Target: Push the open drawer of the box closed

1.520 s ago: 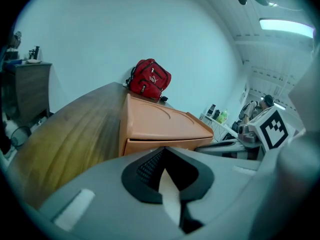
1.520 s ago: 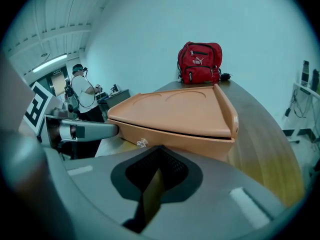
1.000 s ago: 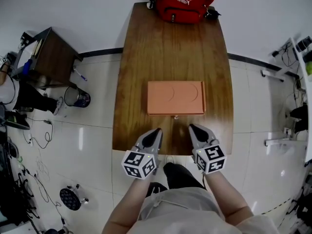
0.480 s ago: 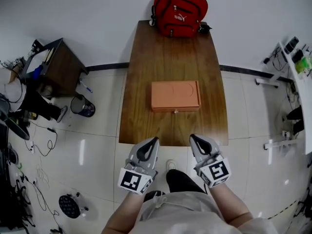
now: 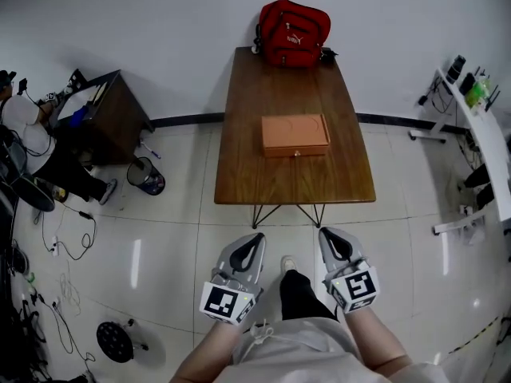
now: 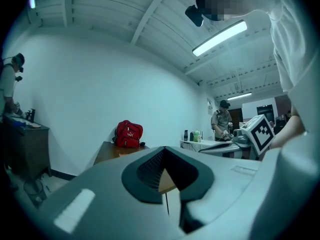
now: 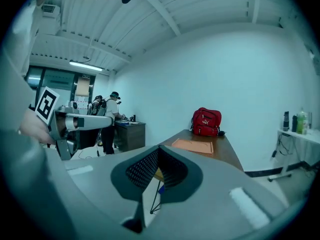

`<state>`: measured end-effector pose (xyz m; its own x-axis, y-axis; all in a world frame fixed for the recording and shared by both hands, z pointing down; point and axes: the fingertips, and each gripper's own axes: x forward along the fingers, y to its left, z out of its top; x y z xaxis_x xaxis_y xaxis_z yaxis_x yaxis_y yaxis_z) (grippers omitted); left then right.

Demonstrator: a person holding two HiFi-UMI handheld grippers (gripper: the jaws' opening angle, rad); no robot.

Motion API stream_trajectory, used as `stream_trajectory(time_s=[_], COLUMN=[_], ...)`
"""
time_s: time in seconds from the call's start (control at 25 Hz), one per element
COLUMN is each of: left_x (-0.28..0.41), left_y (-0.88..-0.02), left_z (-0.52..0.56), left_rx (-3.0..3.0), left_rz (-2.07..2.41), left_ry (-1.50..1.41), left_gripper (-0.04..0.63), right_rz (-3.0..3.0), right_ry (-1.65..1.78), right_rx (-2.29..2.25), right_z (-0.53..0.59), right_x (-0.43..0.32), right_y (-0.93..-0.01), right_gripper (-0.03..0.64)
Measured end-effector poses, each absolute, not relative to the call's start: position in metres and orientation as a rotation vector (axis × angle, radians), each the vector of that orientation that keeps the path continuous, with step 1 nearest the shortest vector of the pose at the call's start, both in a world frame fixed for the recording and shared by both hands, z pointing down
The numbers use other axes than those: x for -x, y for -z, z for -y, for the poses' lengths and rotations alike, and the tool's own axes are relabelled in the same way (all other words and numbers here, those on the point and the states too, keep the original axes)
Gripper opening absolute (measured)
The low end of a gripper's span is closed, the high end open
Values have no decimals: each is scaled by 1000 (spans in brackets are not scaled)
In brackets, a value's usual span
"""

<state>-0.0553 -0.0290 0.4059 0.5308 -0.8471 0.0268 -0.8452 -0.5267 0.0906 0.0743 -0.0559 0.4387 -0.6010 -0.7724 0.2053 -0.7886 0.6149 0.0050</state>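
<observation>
The orange box (image 5: 295, 134) lies flat in the middle of the wooden table (image 5: 271, 178). Its drawer front sits flush, and a small knob (image 5: 296, 154) shows on the near side. Both grippers hang over the tiled floor close to my body, well short of the table's near edge. My left gripper (image 5: 254, 239) is shut with nothing in it, and my right gripper (image 5: 329, 235) is likewise shut and empty. In the right gripper view the box (image 7: 193, 145) lies far ahead beyond the closed jaws (image 7: 159, 149). The left gripper view shows only the table's (image 6: 107, 151) edge past its jaws (image 6: 165, 151).
A red backpack (image 5: 293, 22) stands at the table's far end against the wall. A dark side cabinet (image 5: 100, 114) and a bin (image 5: 148, 175) are at the left, with cables (image 5: 64, 238) on the floor. A white shelf (image 5: 479, 126) runs along the right. Other people stand in the background.
I have stepped back from the table. Both grippers, which were at the table's near edge in front of the box, are now over the floor well away from it.
</observation>
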Motion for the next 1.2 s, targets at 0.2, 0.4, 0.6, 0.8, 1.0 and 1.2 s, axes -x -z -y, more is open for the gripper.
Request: stream_trajectory(time_s=[0.2, 0.4, 0.6, 0.8, 1.0, 1.2], left_x=[77, 89, 93, 99, 97, 75], left_y=[-404, -393, -383, -362, -349, -343], left_z=[-58, -123, -163, -174, -182, -188], left_rx=[-2672, -2679, -2682, -2666, -2683, -2703], left_rz=[1501, 1458, 1407, 1434, 1472, 1432], left_ry=[54, 49, 64, 99, 90, 81], left_gripper=[6, 6, 6, 6, 6, 6], right_rz=[2679, 2637, 2613, 2638, 2638, 2687], right_ry=[-160, -139, -116, -96, -75, 6], right_rx=[-1430, -1504, -1539, -1601, -1550, -1441], right_z=[-30, -97, -141, -164, -173, -178], right_x=[-62, -55, -54, -53, -49, -51], right_y=[-422, -406, -392, -359, -355, -352], right_gripper=[8, 8, 8, 8, 8, 8])
